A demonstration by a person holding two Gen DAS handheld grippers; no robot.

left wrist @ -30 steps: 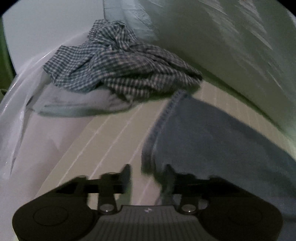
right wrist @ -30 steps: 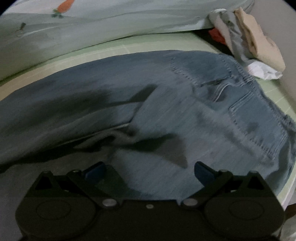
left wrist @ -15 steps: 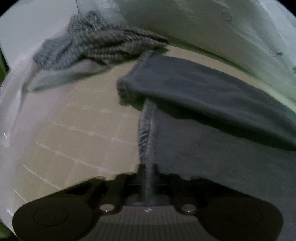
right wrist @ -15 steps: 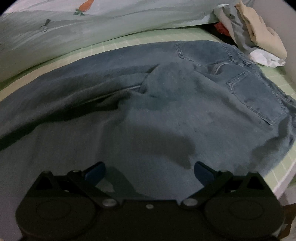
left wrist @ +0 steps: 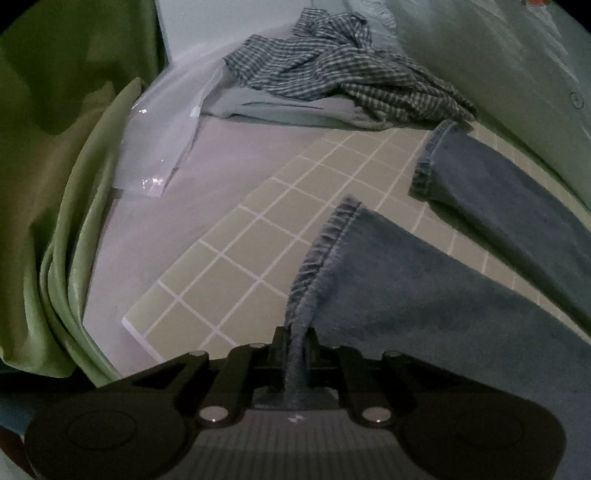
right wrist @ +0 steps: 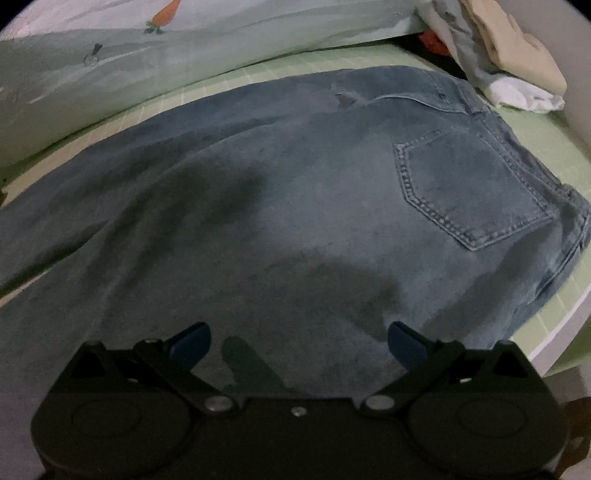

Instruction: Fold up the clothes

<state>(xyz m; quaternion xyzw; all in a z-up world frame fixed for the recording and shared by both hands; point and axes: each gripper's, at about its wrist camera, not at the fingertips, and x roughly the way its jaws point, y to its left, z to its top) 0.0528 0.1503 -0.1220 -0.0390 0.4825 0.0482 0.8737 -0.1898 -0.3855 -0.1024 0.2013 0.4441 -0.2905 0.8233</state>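
The left gripper [left wrist: 294, 341] is clamping the hem of one leg of the jeans [left wrist: 424, 295], its fingers [left wrist: 277, 339] having just been closing on the denim, which is bunching into a narrow ridge between them and running down out of sight behind the gripper's dark body. The pinched leg is stretching away to the right and is being cut off by the frame's edge; the other leg [left wrist: 495, 192] is lying just beyond it on the green gridded mat [left wrist: 258, 258], its cuff open toward the camera, its far end likewise leaving the frame. Behind it, a crumpled checked shirt [left wrist: 343, 77] is resting on a pale folded cloth [left wrist: 280, 110], beside a clear plastic sheet [left wrist: 159, 147]. A green curtain-like fabric [left wrist: 55, 166] is filling the left side; how it is hung cannot be made out.

In the right wrist view, the right gripper [right wrist: 297, 345] is hovering with its blue-tipped fingers [right wrist: 192, 341] spread wide and grasping nothing, over the seat of the jeans, where a stitched back pocket [right wrist: 469, 188] is showing. Whether the fingertips are touching the denim is hard to judge in the dim light; dark shadows are falling across the cloth. The waistband edge is drooping near the mat's front right edge. A pale bedcover printed with a carrot [right wrist: 162, 14] is lying along the far side, and a heap of beige and white garments [right wrist: 509, 70] is sitting at the far right corner, partly cut off, with something red barely visible under it.
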